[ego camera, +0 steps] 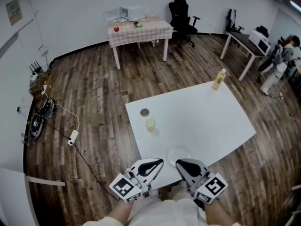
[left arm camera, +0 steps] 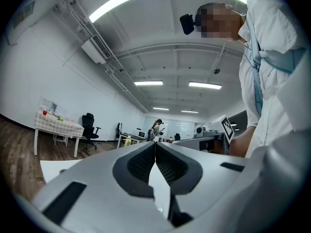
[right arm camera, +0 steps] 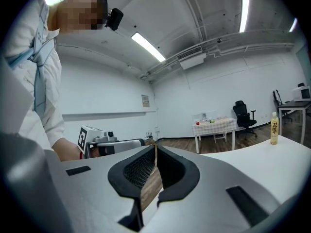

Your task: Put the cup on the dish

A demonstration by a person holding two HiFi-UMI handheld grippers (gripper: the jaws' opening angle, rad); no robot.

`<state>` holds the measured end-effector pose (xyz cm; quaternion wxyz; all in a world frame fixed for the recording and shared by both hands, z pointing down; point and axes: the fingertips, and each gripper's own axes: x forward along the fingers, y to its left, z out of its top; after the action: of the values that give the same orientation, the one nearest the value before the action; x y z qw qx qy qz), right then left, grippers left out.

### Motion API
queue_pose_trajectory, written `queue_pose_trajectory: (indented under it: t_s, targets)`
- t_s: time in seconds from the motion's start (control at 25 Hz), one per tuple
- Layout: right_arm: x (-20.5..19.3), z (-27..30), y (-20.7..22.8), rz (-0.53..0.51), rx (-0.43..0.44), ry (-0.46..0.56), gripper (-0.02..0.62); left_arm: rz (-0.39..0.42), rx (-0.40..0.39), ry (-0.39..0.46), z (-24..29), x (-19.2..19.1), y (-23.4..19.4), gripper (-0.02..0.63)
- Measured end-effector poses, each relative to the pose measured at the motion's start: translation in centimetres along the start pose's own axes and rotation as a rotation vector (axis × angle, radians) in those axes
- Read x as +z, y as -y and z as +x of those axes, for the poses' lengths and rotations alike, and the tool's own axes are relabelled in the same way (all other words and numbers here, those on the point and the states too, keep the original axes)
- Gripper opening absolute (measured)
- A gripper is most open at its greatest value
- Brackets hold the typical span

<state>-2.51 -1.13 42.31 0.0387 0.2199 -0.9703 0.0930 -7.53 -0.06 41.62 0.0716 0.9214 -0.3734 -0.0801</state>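
Your left gripper [ego camera: 160,162] is fully closed and holds nothing. The cup [ego camera: 150,125] stands on the white table [ego camera: 211,121], at 10 o'clock from the dish [ego camera: 180,155] and apart from it. Your right gripper [ego camera: 178,163] is likewise fully closed and holds nothing.

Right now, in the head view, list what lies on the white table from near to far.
dish → cup → small dark round disc → yellow bottle at the far edge.
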Motion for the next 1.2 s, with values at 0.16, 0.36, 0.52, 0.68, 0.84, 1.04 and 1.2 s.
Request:
queue_pose_trajectory:
  t_s: [0.16,0.36,0.52,0.68,0.84,1.04,1.2]
  targets:
    - [0.1,0.4,1.3,0.016,-0.003,-0.025,0.034,-0.027,0.014,-0.011,0.8,-0.4,-1.4,0.0]
    - [0.4,1.1,3.5,0.021,0.001,-0.047,0.034,-0.033,0.03,-0.004,2.5,-0.6,-2.8,0.002]
    - [0.1,1.3,4.5,0.022,0.002,-0.062,0.034,-0.033,0.057,-0.016,3.1,-1.4,-4.5,0.002]
    - [0.1,1.6,5.4,0.023,-0.004,-0.079,0.034,-0.012,0.075,-0.009,3.9,-1.1,-6.4,0.002]
    - [-0.2,1.7,5.9,0.017,0.003,-0.095,0.034,0.007,0.1,-0.016,4.5,-1.6,-8.2,0.025]
    - [-0.2,2.1,6.2,0.006,0.011,-0.109,0.034,0.022,0.134,-0.038,4.8,-2.2,-10.2,0.077]
    - [-0.3,2.0,6.6,0.006,0.016,-0.124,0.034,0.026,0.172,-0.033,5.1,-2.7,-11.8,0.12]
